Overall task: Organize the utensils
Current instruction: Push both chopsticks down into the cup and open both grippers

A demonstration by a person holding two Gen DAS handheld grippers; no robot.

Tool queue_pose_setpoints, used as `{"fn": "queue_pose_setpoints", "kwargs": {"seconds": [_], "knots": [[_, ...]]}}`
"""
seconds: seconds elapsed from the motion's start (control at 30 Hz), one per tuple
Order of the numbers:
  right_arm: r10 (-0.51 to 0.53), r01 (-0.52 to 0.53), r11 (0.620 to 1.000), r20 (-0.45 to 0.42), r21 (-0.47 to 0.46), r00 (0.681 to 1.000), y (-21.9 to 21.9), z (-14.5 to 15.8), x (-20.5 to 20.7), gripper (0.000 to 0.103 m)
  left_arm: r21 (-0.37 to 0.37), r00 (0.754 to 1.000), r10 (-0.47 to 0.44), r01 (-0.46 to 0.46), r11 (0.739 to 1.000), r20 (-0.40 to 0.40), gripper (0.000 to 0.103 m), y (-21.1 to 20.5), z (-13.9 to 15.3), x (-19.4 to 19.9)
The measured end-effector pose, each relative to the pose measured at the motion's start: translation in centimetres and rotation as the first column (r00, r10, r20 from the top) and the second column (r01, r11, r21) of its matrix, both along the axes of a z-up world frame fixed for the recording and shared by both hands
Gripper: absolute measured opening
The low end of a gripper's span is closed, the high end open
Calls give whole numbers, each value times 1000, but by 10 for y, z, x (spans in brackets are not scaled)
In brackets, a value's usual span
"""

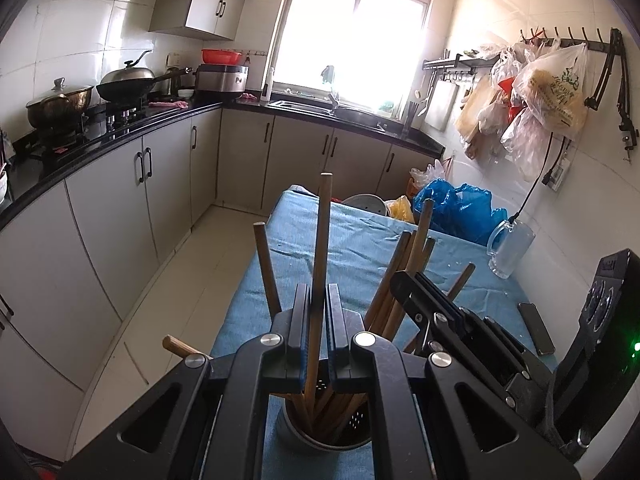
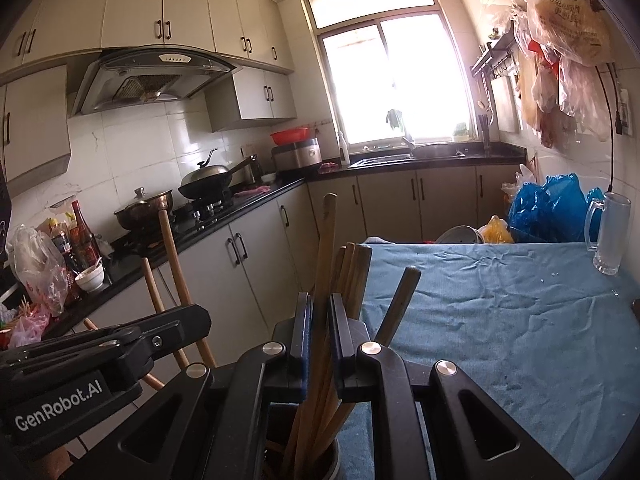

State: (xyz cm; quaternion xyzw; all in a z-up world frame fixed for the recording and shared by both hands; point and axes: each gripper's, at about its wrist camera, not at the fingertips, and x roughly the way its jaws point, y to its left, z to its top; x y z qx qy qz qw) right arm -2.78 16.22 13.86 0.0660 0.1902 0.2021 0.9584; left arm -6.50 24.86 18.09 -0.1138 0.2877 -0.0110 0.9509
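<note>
Only the left wrist view shows the dark flat phone [image 1: 536,328] beside the round perforated metal utensil holder [image 1: 320,436] on the blue cloth-covered counter [image 1: 360,240]. Long brown wooden chopsticks [image 1: 404,276] stand tilted inside it. Left hand-held gripper [image 1: 319,312] and right hand-held gripper [image 2: 320,320] are each clamped on 1 chopstick above the holder.

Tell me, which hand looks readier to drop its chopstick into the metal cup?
Too close to call. The left gripper and right gripper each pinch one upright chopstick whose lower end already reaches into the holder. Either could release.
</note>
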Motion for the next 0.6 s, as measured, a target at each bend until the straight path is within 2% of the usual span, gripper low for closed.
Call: {"fn": "queue_pose_setpoints", "kwargs": {"seconds": [0.6], "knots": [[0,0,1000,-15,9,1000,-4,1,-2,12,-19,999,9,-9,1000,-31,7,4,-10,1]]}}
